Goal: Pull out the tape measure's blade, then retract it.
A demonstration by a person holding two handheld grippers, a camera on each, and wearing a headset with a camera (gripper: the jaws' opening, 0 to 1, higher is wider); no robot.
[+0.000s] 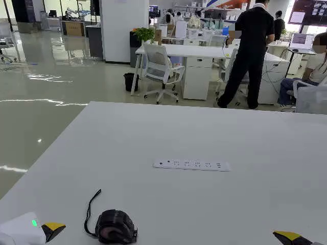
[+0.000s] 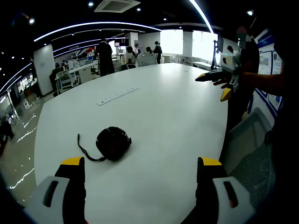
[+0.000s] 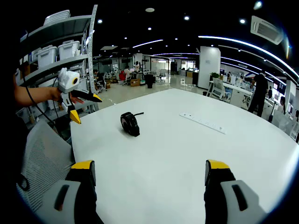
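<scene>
The left gripper (image 2: pixel 142 164) and right gripper (image 3: pixel 150 167) hover, jaws spread wide, holding nothing — the black tape measure (image 1: pixel 116 226) lies untouched on the white counter (image 1: pixel 204 132).

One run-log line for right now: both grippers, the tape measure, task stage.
left gripper: open, empty | right gripper: open, empty | tape measure: on table, untouched, blade in | stage: pull not begun
</scene>
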